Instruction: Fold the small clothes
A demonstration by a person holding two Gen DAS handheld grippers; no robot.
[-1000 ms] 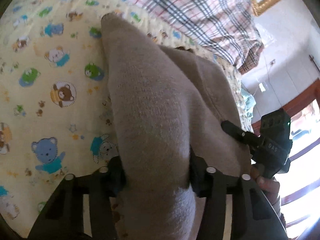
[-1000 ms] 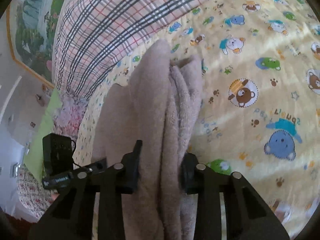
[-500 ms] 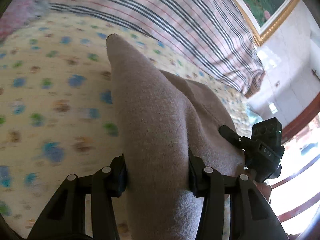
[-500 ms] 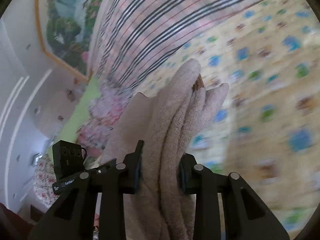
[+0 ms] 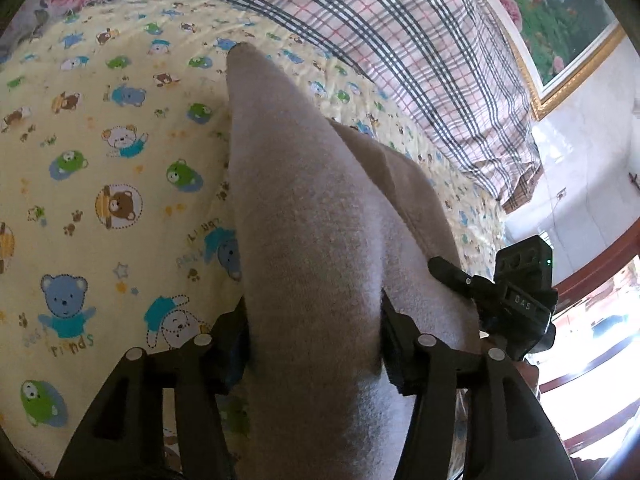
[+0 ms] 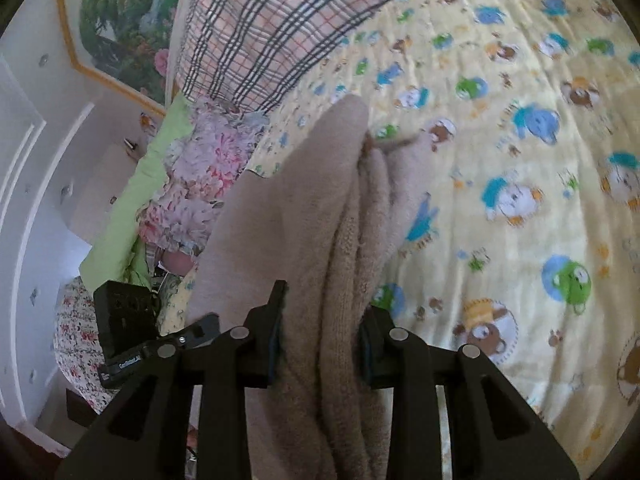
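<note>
A beige knitted garment (image 5: 304,200) hangs stretched between both grippers above the bed. In the left wrist view my left gripper (image 5: 314,320) has a thick fold of it between its pads, which touch the fabric on both sides while the jaws are opening. In the right wrist view my right gripper (image 6: 320,320) is shut on a bunched, layered edge of the same garment (image 6: 320,200), its jaws easing open slightly. The garment's far tip (image 5: 240,50) points away over the sheet. The cloth hides both sets of fingertips.
A yellow sheet (image 5: 100,200) printed with cartoon bears covers the bed (image 6: 520,200). A plaid blanket (image 5: 400,40) is heaped at the far side. A floral pillow (image 6: 192,184) and green cloth lie beside it. A framed picture (image 5: 560,20) hangs on the wall.
Both grippers have carried the garment sideways across the bed toward the plaid blanket and pillows. The left jaws stand slightly wider around the fold.
</note>
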